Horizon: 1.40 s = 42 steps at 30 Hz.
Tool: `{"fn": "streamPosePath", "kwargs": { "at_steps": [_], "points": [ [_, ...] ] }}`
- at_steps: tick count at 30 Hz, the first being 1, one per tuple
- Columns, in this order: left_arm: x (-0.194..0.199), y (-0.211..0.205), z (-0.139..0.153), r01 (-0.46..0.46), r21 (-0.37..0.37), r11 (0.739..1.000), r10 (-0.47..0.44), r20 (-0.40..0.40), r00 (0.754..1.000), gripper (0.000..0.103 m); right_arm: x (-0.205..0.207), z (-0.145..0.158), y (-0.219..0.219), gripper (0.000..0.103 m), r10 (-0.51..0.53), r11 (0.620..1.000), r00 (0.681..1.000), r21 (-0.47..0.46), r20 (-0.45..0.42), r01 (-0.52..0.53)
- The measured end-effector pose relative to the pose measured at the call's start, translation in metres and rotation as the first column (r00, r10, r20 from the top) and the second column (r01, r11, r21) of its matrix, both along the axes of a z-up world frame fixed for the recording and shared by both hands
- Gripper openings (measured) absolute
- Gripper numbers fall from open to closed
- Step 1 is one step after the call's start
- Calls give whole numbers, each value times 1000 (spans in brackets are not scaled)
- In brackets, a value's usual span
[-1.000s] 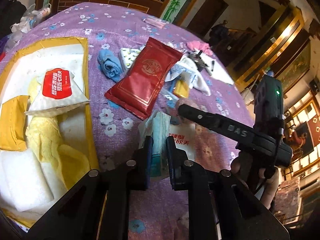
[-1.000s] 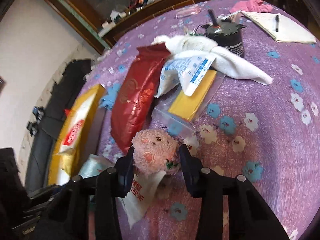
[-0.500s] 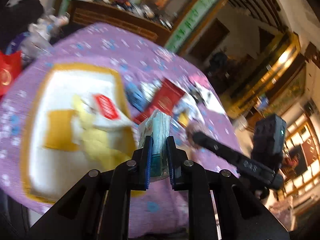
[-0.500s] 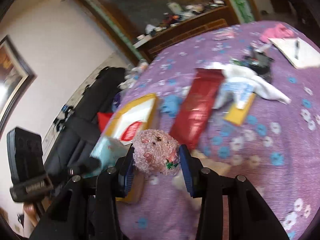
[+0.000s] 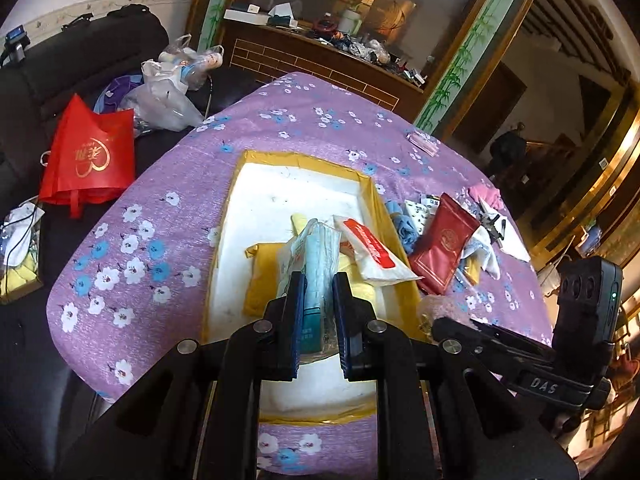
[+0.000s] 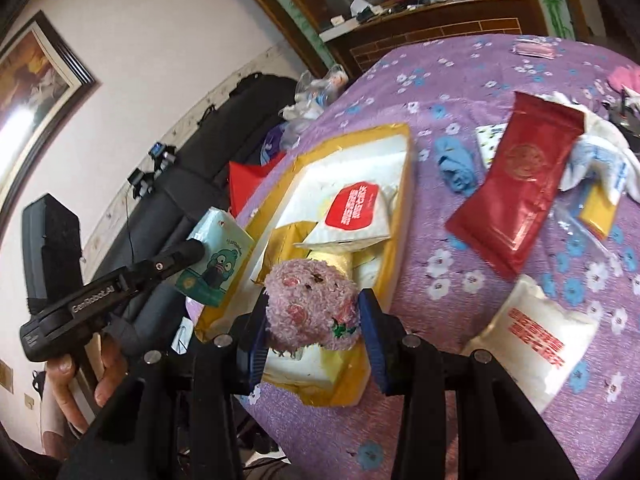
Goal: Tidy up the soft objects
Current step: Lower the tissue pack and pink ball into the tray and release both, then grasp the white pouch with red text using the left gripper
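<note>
My left gripper (image 5: 316,280) is shut on a pale teal tissue pack (image 5: 318,256) and holds it above the white tray with a yellow rim (image 5: 304,160). The same teal tissue pack (image 6: 218,256) shows in the right wrist view, clamped by the left gripper (image 6: 196,254). My right gripper (image 6: 312,304) is shut on a fuzzy pink plush ball (image 6: 310,304), hanging over the tray's near corner (image 6: 344,396). In the tray lie a white tissue pack with a red label (image 6: 352,212) and yellow cloths (image 5: 260,276).
On the purple flowered tablecloth (image 5: 160,208) right of the tray lie a red foil pouch (image 6: 520,188), a blue cloth (image 6: 456,168), a white towel (image 6: 600,152) and a white pack with red print (image 6: 536,336). A red bag (image 5: 88,156) sits off the table's left edge.
Both grippers have lifted off the tablecloth and swung left to the tray, each still carrying its object. The white pack with red print stays behind on the cloth.
</note>
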<state>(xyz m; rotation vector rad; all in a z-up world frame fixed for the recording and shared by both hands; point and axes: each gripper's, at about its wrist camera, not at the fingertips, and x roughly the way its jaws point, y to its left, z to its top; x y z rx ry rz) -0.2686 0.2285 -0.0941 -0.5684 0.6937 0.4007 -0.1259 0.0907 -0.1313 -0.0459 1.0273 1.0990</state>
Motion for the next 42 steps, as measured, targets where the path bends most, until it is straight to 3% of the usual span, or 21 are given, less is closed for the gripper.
{"fn": "streamPosePath", "kwargs": {
  "at_steps": [9, 15, 18, 22, 24, 26, 29, 31, 37, 42],
  "points": [
    [13, -2, -26, 43, 51, 998, -35, -150, 988, 14, -10, -15, 22, 41, 25, 996, 999, -86, 35, -22],
    [23, -10, -42, 87, 12, 996, -83, -196, 977, 14, -13, -18, 27, 44, 20, 994, 997, -113, 80, -11],
    [21, -8, -44, 82, -28, 996, -86, -173, 981, 14, -14, -19, 25, 45, 16, 995, 997, -101, 78, -8],
    [19, -2, -45, 99, -144, 985, -116, -117, 986, 15, -11, -19, 18, 52, 17, 999, 1000, -50, 18, -16],
    [17, -2, -42, 99, -179, 979, -117, -92, 989, 23, -9, -18, 15, 61, 33, 999, 999, -14, -16, -33],
    [13, -4, -33, 103, -183, 978, -113, -47, 992, 45, -7, -13, 7, 66, 22, 999, 999, 27, -36, -21],
    [6, -13, -16, 111, -148, 983, -107, 32, 994, 56, -6, -1, -17, 69, 2, 996, 999, 95, -38, 2],
    [6, -25, -6, 126, -128, 984, -118, 67, 991, 57, -6, 5, -31, 69, -28, 995, 999, 96, -18, 30],
    [30, -74, 5, 270, -112, 956, -261, 81, 962, 57, 7, 7, -91, 70, -144, 983, 989, 105, -43, 148],
    [71, -116, -14, 393, -189, 900, -395, 30, 918, 57, 23, 2, -135, 70, -245, 962, 967, 101, -74, 252]
  ]
}}
